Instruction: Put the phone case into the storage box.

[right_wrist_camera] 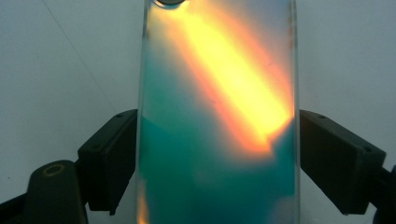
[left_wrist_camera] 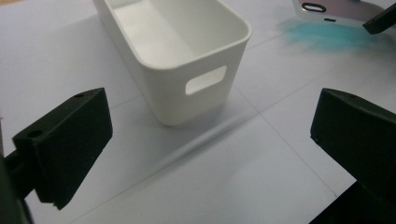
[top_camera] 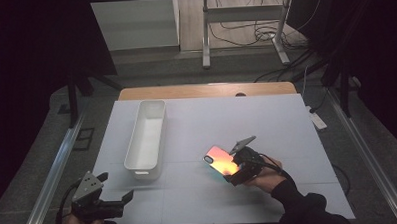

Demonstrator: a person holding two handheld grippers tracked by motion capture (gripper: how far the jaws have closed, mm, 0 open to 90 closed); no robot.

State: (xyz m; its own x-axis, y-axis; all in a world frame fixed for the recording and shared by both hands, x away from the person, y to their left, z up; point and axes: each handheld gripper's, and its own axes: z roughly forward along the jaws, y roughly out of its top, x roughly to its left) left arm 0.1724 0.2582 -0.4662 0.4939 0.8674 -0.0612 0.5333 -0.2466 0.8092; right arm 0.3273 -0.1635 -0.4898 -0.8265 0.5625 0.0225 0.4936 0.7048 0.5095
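right of the bin (top_camera: 147, 136), the right gripper (top_camera: 237, 171) pinches the phone case (top_camera: 220, 161) by its long edges; likely light, slick, bendy. left gripper (top_camera: 107, 195) spread.

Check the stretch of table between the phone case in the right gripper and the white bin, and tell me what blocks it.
Nothing visible blocks it: bare table lies between the phone case and the white bin.
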